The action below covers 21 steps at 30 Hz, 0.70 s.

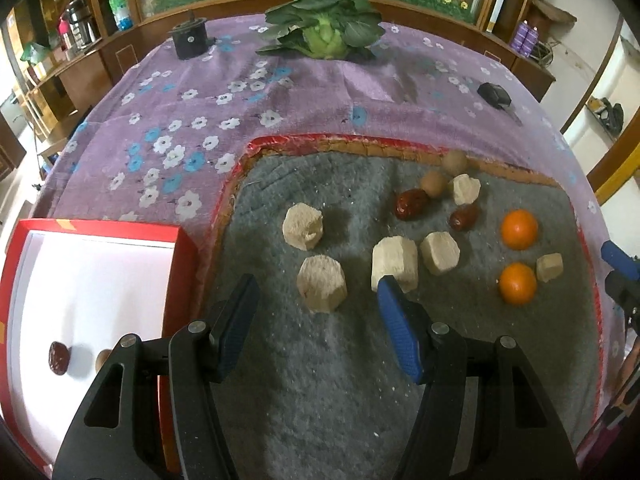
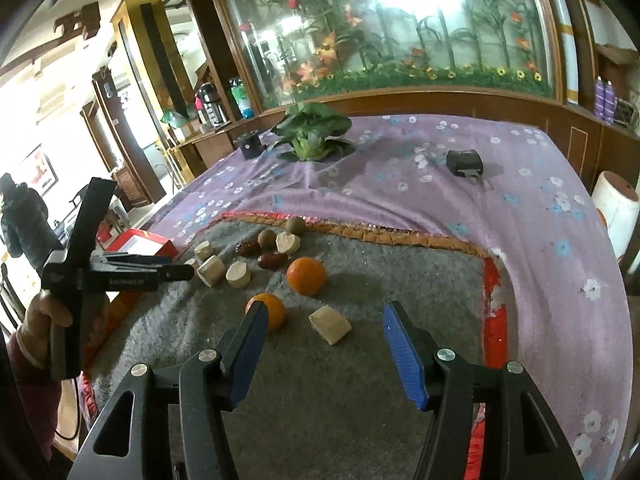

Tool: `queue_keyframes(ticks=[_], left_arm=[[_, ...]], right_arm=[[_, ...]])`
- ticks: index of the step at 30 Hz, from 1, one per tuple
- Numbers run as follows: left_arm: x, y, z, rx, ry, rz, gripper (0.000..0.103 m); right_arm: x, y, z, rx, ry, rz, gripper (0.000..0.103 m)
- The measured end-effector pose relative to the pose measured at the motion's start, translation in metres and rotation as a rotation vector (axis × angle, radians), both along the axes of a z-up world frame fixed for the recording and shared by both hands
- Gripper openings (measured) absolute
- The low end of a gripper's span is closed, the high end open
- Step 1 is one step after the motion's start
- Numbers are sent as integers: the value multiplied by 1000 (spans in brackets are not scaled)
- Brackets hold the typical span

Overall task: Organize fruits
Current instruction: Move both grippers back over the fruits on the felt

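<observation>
On a grey felt mat (image 1: 320, 392) lie two oranges (image 1: 519, 229), two red dates (image 1: 412, 204), two brown longans (image 1: 434, 184) and several beige chunks. My left gripper (image 1: 318, 284) is open, and a beige chunk (image 1: 322, 292) lies on the mat just past its fingertips. The red box (image 1: 100, 226) at the left holds a date (image 1: 59, 357) and a small brown fruit. My right gripper (image 2: 326, 312) is open over the mat. A beige wedge (image 2: 330, 326) sits between its tips, and an orange (image 2: 274, 312) is behind its left finger.
A purple floral cloth (image 1: 240, 92) covers the table. A leafy green vegetable (image 1: 324, 28), a black cylinder (image 1: 190, 40) and a small black device (image 1: 494, 94) sit at the far side. A hand (image 2: 44, 312) holds the left gripper (image 2: 176, 272). A person stands far left.
</observation>
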<state>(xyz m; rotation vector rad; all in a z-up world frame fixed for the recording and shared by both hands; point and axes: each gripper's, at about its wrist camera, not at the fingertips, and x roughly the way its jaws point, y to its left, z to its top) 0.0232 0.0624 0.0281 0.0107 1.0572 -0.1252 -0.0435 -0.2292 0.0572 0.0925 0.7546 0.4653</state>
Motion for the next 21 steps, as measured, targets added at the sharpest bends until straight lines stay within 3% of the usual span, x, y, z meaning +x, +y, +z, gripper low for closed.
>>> queue_keyframes(ticks=[21], left_arm=[[9, -11, -10, 53, 18, -170, 62]], right_arm=[[1, 16, -5, -45, 25, 33, 58]])
